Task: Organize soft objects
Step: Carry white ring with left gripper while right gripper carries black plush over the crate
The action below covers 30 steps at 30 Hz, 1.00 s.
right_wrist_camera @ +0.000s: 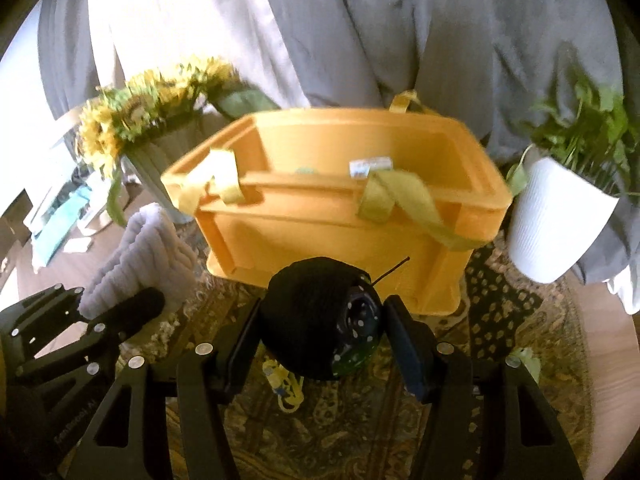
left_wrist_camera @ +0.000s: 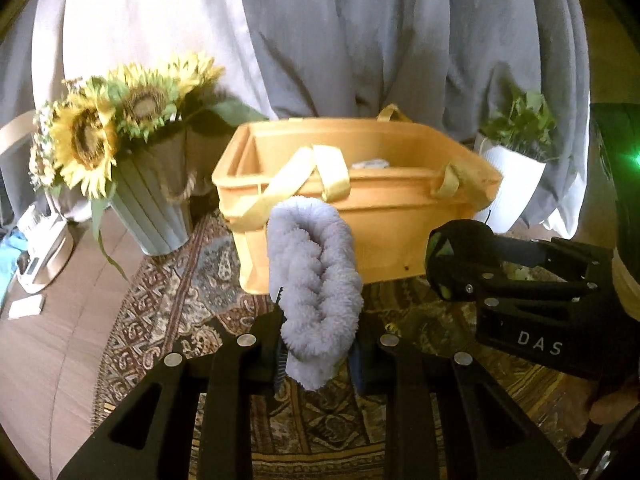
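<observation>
My left gripper (left_wrist_camera: pixel 318 354) is shut on a fluffy light-grey braided soft item (left_wrist_camera: pixel 314 280), held upright in front of the yellow crate (left_wrist_camera: pixel 400 236). My right gripper (right_wrist_camera: pixel 320 332) is shut on a black round soft toy (right_wrist_camera: pixel 316 316) with a green spotted side, just before the crate's front wall (right_wrist_camera: pixel 320 236). The crate is open, with yellow strap handles (left_wrist_camera: pixel 304 180) draped over its rim; a small white item (right_wrist_camera: pixel 370 166) lies inside. The right gripper with the black toy (left_wrist_camera: pixel 460 252) shows at right in the left wrist view; the grey item (right_wrist_camera: pixel 140 256) and left gripper (right_wrist_camera: pixel 120 320) show at left in the right wrist view.
A sunflower bouquet in a grey pot (left_wrist_camera: pixel 148 200) stands left of the crate, a white pot with a green plant (right_wrist_camera: pixel 556 216) right of it. Grey curtains (left_wrist_camera: pixel 360 40) hang behind. All rest on a patterned round rug (left_wrist_camera: pixel 180 300). A small yellow toy (right_wrist_camera: pixel 286 384) lies on the rug.
</observation>
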### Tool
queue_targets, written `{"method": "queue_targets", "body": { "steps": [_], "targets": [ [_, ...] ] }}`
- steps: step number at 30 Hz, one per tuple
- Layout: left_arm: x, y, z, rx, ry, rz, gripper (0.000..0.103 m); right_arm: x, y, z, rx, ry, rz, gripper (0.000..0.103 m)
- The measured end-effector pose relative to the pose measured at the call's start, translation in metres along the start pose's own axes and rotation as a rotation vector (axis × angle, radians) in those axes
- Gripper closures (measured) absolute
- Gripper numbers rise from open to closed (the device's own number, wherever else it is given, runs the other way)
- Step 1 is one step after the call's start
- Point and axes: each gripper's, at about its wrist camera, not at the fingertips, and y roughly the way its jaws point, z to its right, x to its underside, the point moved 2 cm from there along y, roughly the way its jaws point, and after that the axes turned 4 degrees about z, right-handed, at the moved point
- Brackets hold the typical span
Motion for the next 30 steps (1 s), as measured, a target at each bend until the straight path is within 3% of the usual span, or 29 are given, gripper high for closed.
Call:
{"method": "queue_targets", "body": {
  "steps": [18, 30],
  "targets": [
    [-0.041, -0.048, 0.008, 0.010, 0.014, 0.136, 0.078, -0.031, -0.056, -0.001, 0.014, 0.019, 0.158, 0.041],
    [-0.076, -0.057, 0.005, 0.003, -0.005, 0.253, 0.078, -0.064, -0.077, 0.000, 0.023, 0.017, 0.283, 0.041]
  ]
}}
